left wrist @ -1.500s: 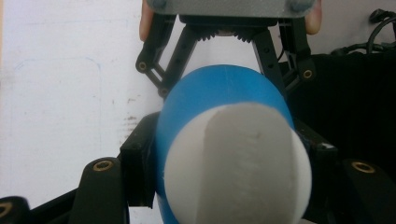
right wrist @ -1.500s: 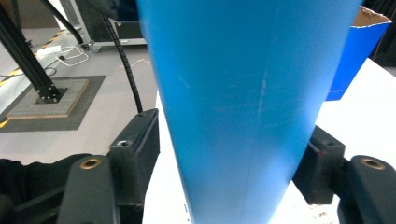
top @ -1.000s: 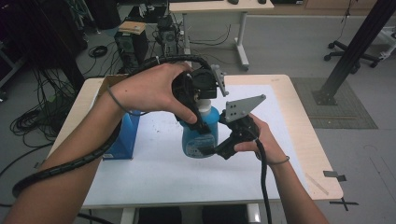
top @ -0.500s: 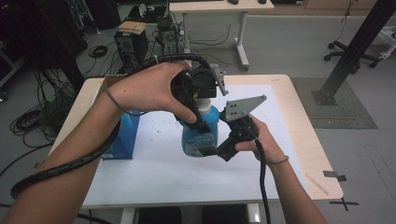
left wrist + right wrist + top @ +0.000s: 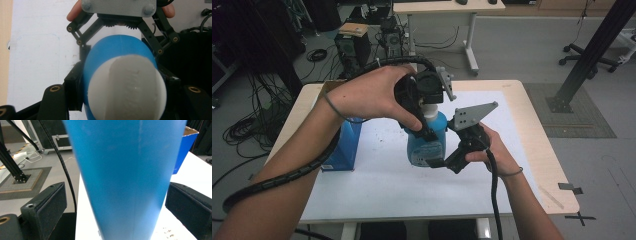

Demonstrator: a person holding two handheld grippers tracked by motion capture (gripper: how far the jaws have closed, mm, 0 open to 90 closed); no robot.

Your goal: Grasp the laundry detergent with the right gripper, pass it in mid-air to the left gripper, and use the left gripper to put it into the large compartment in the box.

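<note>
Item: blue bottle (image 5: 428,142), one piece. Translucent blue plastic body, widening from a narrow shoulder to a broad base; pale label on the front face. White rounded cap (image 5: 126,87) at the top, fitted on. Pose: upright, near the middle of the white-covered bench (image 5: 377,185). Contents cannot be told.

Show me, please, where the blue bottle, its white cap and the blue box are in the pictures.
blue bottle (image 5: 428,142), high view, on its blue body above the label.
white cap (image 5: 127,87), left gripper view, on the rounded top of the cap.
blue box (image 5: 344,145), high view, on its blue side wall.
</note>
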